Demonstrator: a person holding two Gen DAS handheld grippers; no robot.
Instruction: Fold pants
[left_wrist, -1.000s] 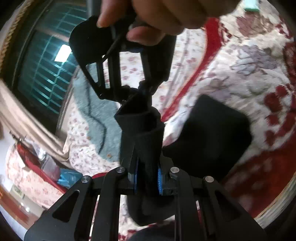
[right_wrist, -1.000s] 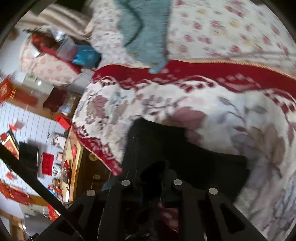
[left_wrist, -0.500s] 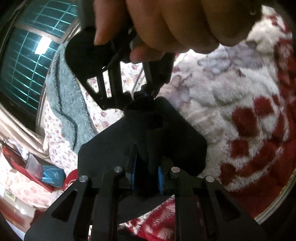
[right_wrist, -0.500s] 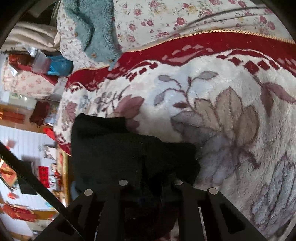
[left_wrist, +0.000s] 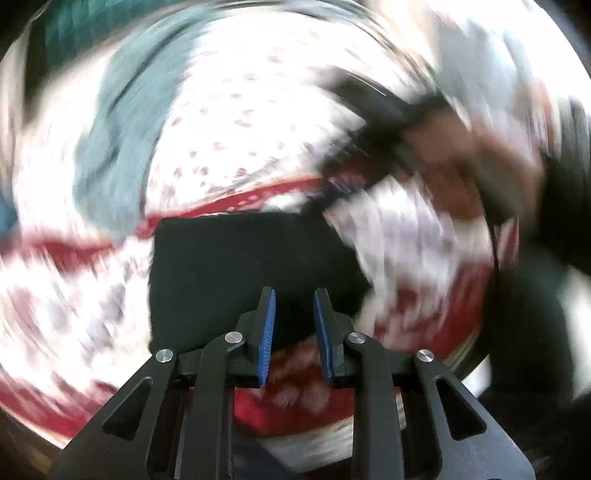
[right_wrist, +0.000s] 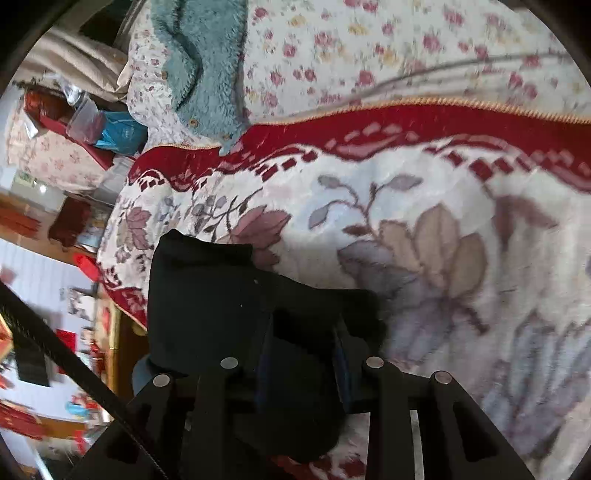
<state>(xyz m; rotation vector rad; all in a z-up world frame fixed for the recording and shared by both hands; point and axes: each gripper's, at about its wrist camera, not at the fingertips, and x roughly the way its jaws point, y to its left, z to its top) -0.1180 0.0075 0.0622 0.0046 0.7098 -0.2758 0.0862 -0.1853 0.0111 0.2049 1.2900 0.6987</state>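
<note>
Both tools matter: left tool (left_wrist: 292, 325) gapes narrowly, empty, above the pants (left_wrist: 251, 273); right tool (right_wrist: 303, 354) looks parted around cloth. Withdraw straight, without dragging the fold.

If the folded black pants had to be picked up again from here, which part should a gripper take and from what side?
Probably the thick bunched edge nearest the right gripper, approached low along the floral blanket. The black pants lie as a flat folded rectangle, so only the edges offer something to pinch. The left gripper is open and holds nothing.
</note>
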